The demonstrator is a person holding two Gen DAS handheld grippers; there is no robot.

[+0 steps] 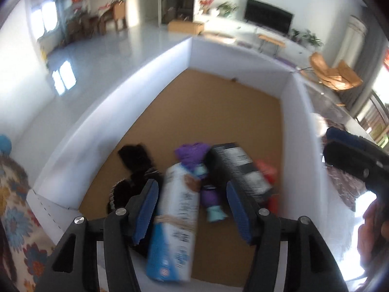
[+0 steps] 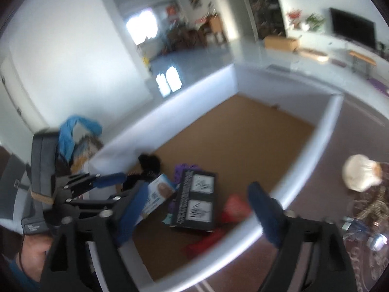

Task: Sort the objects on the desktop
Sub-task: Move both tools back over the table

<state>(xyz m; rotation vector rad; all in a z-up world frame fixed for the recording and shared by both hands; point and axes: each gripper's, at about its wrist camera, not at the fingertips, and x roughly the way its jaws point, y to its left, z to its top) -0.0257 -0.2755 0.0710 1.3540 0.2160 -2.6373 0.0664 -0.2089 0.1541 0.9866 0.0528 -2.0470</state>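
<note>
Your left gripper (image 1: 192,209) has its jaws spread around the white-and-blue packet (image 1: 175,221), lower centre, in the white box (image 1: 116,112). Right gripper (image 2: 194,209): jaws spread, empty. The packet could tip onto the black carton (image 1: 240,170).

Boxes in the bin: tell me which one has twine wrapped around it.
The white-and-blue box, lying between the left gripper's fingers. Twine bands its middle; the black box beside it has none.

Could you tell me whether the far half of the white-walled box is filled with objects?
No, the box shows bare brown floor there.
</note>
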